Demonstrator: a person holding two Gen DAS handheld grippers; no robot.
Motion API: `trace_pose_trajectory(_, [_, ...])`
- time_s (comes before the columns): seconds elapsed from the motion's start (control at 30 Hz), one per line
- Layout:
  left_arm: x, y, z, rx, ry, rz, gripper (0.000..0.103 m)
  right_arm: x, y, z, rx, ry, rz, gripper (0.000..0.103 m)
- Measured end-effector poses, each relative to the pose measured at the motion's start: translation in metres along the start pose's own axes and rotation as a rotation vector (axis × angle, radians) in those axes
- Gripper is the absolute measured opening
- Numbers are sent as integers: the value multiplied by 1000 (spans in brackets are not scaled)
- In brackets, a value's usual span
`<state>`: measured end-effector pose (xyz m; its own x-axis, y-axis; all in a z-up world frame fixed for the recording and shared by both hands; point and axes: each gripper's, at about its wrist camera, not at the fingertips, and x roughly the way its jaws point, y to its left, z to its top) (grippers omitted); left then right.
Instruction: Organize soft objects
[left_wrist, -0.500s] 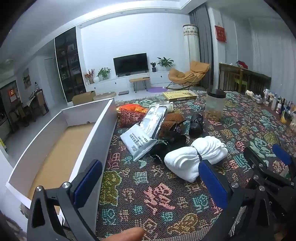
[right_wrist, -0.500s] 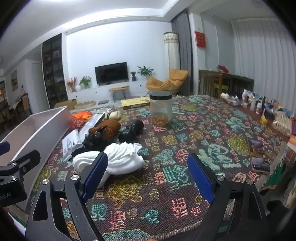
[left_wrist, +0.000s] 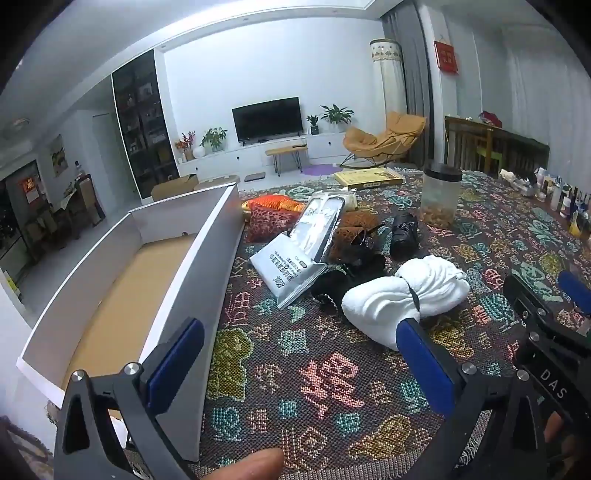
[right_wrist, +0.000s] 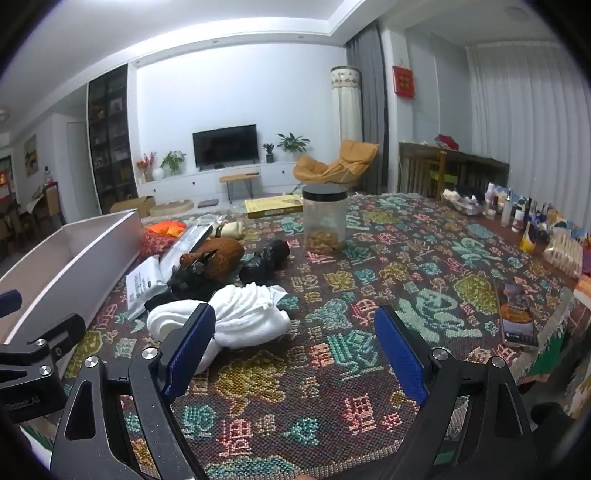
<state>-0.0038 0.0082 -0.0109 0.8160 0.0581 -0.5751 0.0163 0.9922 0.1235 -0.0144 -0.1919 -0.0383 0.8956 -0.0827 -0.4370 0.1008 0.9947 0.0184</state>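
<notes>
We have not yet moved anything, by our reading: the white box (left_wrist: 207, 258) just left of our left claw (left_wrist: 299, 369) shows only its bare brown floor, and every soft thing lies outside it on the patterned counter (left_wrist: 295, 387). Both claws hang wide with nothing between the pads; the right claw (right_wrist: 295, 347) sits beside the left.

Straight ahead of the left claw, near its right pad, is the white towel bundle (left_wrist: 402, 299), tied with a dark band. Beyond it lie black cloth pieces (left_wrist: 351, 280), a brown woven item (left_wrist: 354, 232), a black rolled bundle (left_wrist: 404, 232) and orange-red cushions (left_wrist: 269, 212) against the box wall.

A silver pouch (left_wrist: 295, 262) lies across the heap and may need shifting aside. Farther ahead of the right claw stands a clear jar (right_wrist: 325, 221); a phone (right_wrist: 517, 314) lies to its right.
</notes>
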Motion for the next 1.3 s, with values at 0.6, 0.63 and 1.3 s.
trace_pose_trajectory(0.6, [5,-4,-4,18,15,10,103,4,-6,-2,4,-1,8,90])
trace_pose_trajectory(0.63, [5,-3,-5,18,18,11,103,4,-6,-2,7,-1,9,90])
trace_pose_trajectory(1.3, [19,-2,-15,27,78,8,103,10,-12,-4,15,23,15,90])
